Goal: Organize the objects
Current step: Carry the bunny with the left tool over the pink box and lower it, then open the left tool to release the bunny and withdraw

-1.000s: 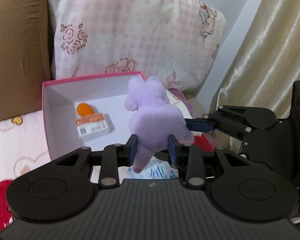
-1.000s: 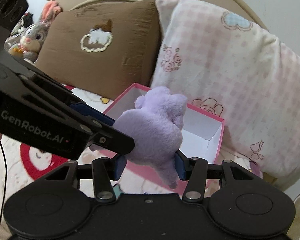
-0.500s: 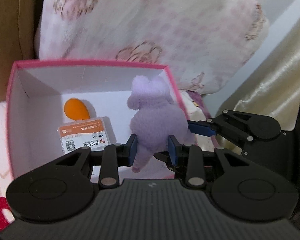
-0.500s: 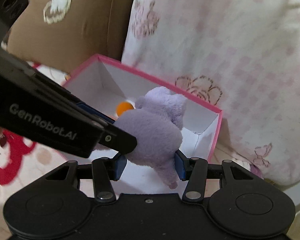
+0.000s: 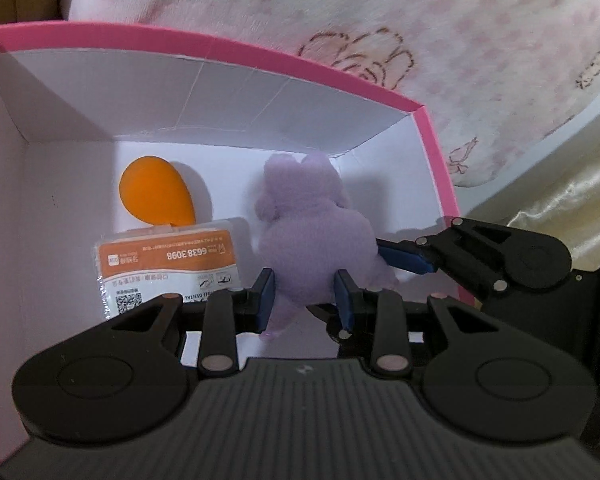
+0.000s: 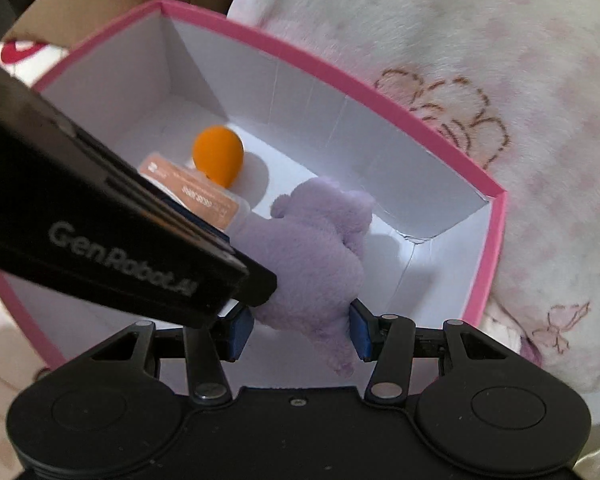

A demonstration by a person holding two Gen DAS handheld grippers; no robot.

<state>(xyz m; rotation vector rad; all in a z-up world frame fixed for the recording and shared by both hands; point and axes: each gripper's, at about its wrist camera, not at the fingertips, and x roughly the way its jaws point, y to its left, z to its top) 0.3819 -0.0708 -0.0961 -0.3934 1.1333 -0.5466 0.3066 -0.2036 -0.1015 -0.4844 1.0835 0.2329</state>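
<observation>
1. Left wrist view: the left hand-held gripper [image 5: 305,300] was clamped on the purple plush toy [image 5: 314,240], low inside the pink box [image 5: 220,46]; an orange sponge [image 5: 156,192] and a packet [image 5: 168,264] lay to its left.
2. Right wrist view: the right hand-held gripper [image 6: 298,332] also pinched the plush toy [image 6: 316,260]. Uneven release could drag it out again.

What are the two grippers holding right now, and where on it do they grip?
Both hold the purple plush toy: the left gripper pinches its lower end, the right gripper clamps its lower body, over the pink box.
</observation>
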